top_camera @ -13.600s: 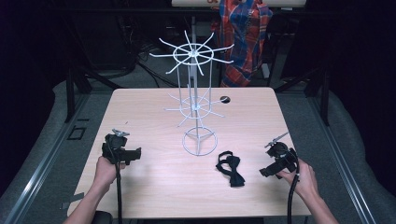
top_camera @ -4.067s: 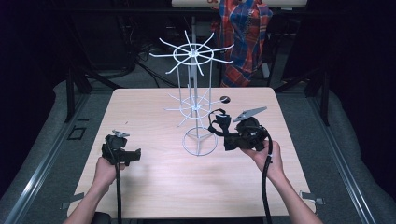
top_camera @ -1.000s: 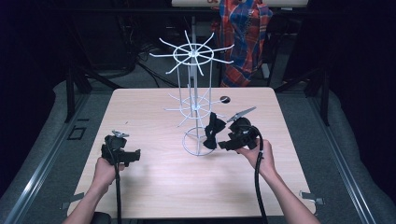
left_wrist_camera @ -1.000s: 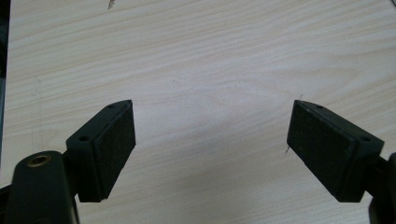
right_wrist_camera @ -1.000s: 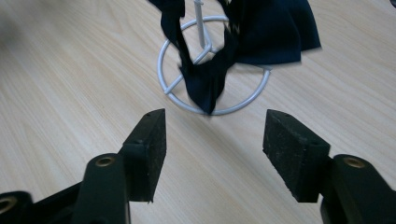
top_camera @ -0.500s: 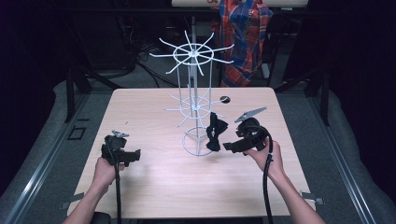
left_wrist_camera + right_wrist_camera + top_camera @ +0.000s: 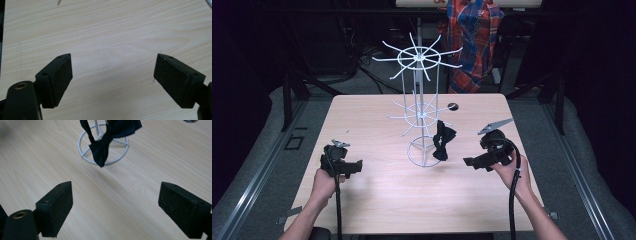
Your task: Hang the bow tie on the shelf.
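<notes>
A black bow tie hangs from a lower spoke of the white wire rack, dangling over the rack's base ring. In the right gripper view the bow tie hangs ahead of the jaws, in front of the base ring. My right gripper is to the right of the rack, apart from the tie. Its jaws have just been opening, and they stand wide with nothing between them. My left gripper is open over bare wood near the table's left front.
A small dark disc lies on the light wooden table behind the rack. The rack's upper spokes spread wide above the table. A person in a plaid shirt stands beyond the far edge.
My right gripper has let go of the bow tie and drawn back to the right, away from the rack. The tie stays hanging on the spoke. The left gripper has not moved.
</notes>
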Motion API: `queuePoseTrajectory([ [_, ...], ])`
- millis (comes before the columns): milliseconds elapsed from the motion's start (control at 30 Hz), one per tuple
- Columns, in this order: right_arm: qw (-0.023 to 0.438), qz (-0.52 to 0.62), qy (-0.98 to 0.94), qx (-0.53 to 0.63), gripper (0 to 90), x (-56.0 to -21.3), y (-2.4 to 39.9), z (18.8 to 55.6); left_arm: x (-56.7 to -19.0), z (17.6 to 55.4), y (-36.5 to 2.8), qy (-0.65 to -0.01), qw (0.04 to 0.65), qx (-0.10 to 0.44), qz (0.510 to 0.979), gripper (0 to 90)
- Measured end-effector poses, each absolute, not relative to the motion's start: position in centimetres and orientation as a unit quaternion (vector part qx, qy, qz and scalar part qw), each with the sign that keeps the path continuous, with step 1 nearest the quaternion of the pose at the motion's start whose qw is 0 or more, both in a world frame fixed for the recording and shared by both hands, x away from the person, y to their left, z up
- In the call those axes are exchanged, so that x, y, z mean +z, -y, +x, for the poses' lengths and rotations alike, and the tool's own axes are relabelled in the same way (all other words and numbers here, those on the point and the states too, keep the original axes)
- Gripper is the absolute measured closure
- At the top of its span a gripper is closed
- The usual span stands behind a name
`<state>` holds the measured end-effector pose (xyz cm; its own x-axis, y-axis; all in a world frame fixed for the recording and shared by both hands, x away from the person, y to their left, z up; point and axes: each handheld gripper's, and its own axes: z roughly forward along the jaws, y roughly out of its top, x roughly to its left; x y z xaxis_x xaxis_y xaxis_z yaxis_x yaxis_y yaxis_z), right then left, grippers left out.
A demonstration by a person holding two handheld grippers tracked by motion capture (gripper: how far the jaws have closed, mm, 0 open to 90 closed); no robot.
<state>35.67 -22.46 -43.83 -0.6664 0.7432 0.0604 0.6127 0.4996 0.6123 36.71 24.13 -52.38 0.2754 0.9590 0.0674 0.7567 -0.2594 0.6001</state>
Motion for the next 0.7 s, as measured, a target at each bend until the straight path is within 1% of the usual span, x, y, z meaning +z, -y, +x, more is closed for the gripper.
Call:
queuePoseTrajectory([
  [333,0.123,0.418,-0.860,0.267,8.2,-45.8,24.7,34.1,-52.3,36.6,-24.0,-0.563,0.235,0.216,0.763,15.6],
  [467,0.118,0.435,-0.858,0.247,8.3,-46.9,25.6,33.4,-52.3,36.7,-24.0,-0.564,0.233,0.216,0.762,15.6],
  [533,0.131,0.427,-0.869,0.214,7.8,-47.6,25.7,32.9,-52.3,36.7,-24.0,-0.562,0.232,0.217,0.763,15.6],
  [700,0.141,0.403,-0.892,0.149,2.1,-49.0,25.1,32.5,-52.4,36.8,-23.8,-0.564,0.231,0.216,0.763,15.6],
])
